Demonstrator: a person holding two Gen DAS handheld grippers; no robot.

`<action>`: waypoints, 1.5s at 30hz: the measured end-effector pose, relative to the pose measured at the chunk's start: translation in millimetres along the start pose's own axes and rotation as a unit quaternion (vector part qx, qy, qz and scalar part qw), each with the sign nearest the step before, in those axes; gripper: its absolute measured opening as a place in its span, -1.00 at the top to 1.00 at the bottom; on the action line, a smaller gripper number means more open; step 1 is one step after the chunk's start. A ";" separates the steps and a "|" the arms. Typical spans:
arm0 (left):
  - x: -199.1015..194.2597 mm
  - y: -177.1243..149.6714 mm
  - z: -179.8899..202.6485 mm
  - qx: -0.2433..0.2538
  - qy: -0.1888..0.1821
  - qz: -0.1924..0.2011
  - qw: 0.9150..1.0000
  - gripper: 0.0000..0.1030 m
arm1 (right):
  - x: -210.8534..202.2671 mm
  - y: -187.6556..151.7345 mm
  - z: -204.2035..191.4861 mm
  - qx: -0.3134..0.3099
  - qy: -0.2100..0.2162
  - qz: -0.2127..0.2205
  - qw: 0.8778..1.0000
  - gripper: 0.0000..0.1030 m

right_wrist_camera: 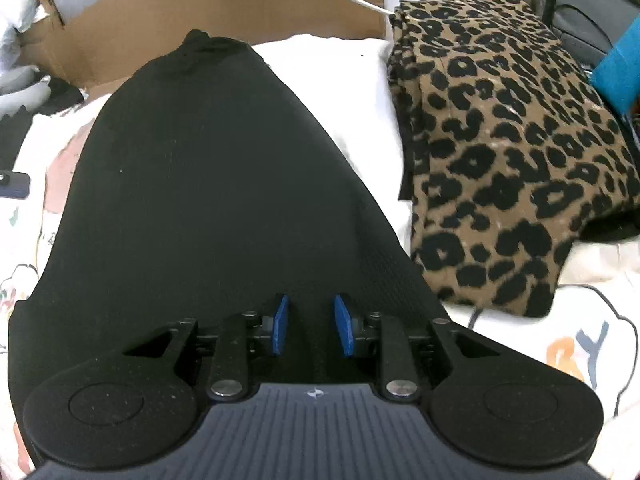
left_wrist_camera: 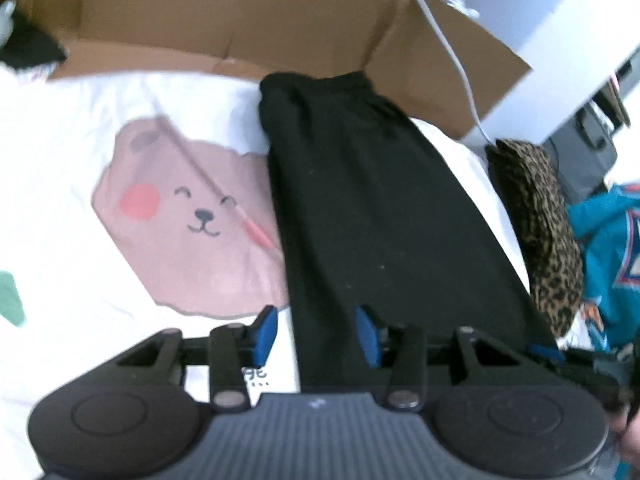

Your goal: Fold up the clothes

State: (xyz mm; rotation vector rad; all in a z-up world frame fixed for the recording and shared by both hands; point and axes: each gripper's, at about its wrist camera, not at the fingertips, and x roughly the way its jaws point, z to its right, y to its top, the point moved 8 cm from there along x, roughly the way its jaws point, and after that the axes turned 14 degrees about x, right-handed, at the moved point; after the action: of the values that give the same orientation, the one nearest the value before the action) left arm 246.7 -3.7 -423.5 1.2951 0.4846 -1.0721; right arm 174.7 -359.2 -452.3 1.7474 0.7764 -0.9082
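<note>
- My left tongs (left_wrist_camera: 316, 334): blue pads apart, medium gap, nothing pinched. They straddle the near left edge of the black garment (left_wrist_camera: 380, 216), prob. lined up so I can take that edge for the next fold.
- My right tongs (right_wrist_camera: 308, 326): pads apart w/ a narrower gap, over the near end of the black cloth; can't see any fabric pinched btwn them, so I read it as let go, not a grip.
- Black garment lies flat & long, near end under both tongs, far end w/ the gathered band up by the cardboard box (left_wrist_camera: 240, 12). Looks already folded lengthwise; judgement: the crosswise fold is left.
- It rests on the white bear-print sheet (left_wrist_camera: 180, 208), a smooth bed to fold on.
- Leopard-print piece (right_wrist_camera: 508, 140) sits folded just right of it, likely the done pile, kept apart.
- White cable (left_wrist_camera: 448, 36) runs over the box, well clear.
</note>
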 end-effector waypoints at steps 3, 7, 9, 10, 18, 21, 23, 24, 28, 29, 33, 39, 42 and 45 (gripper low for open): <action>15.0 -3.0 -1.8 0.015 -0.008 0.014 1.000 0.17 | -1.3 -3.3 -1.0 -0.039 -0.012 -0.015 0.999 0.36; 33.0 -5.6 -9.2 0.029 -0.002 0.012 0.999 0.17 | -0.1 -1.6 6.5 0.004 -0.010 -0.019 1.000 0.36; 42.5 -7.2 -13.8 0.034 0.006 0.005 0.999 0.19 | 2.6 -1.2 5.2 0.003 -0.011 -0.014 1.000 0.36; 45.8 -7.2 -14.7 0.039 0.007 0.004 0.999 0.22 | 4.0 -1.1 4.5 0.002 -0.012 -0.012 1.000 0.36; 48.7 1.1 7.0 0.153 0.037 0.022 0.987 0.22 | 7.3 3.2 5.3 0.011 0.000 -0.009 1.000 0.36; 54.4 1.1 14.6 0.202 0.051 0.020 0.978 0.22 | 5.6 2.4 5.5 0.010 0.001 -0.007 1.000 0.36; 57.3 0.2 16.7 0.219 0.055 0.019 0.974 0.22 | 5.1 2.1 5.2 0.010 0.001 -0.005 1.000 0.36; 57.9 0.7 17.7 0.223 0.055 0.020 0.973 0.23 | 4.9 2.1 5.5 0.011 0.003 -0.005 1.000 0.36; 60.6 1.5 19.1 0.227 0.054 0.020 0.972 0.78 | 4.8 2.5 6.6 0.014 0.008 -0.006 1.000 0.36; 60.3 1.5 16.9 0.215 0.052 0.019 0.975 0.86 | 4.9 2.7 6.7 0.014 0.009 -0.006 1.000 0.37; 52.4 -1.8 2.1 0.149 0.046 0.026 0.987 0.95 | 4.6 3.3 8.1 0.012 0.011 -0.005 1.000 0.40; 30.9 -14.9 -31.4 0.024 0.028 0.040 0.999 0.97 | 1.8 5.1 13.7 0.017 0.007 0.000 1.000 0.43; 25.7 -17.6 -39.3 -0.005 0.014 0.042 0.999 0.96 | 0.7 5.5 16.2 0.015 0.001 0.001 1.000 0.43; 19.6 -17.5 -39.2 -0.018 -0.004 0.044 0.999 0.95 | -0.2 6.4 18.8 0.015 -0.003 0.000 1.000 0.43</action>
State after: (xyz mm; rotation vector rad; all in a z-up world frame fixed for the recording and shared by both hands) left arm 251.3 27.1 -458.9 1.2678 0.4351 -0.9900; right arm 175.7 -379.0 -453.6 1.7707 0.7618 -0.9288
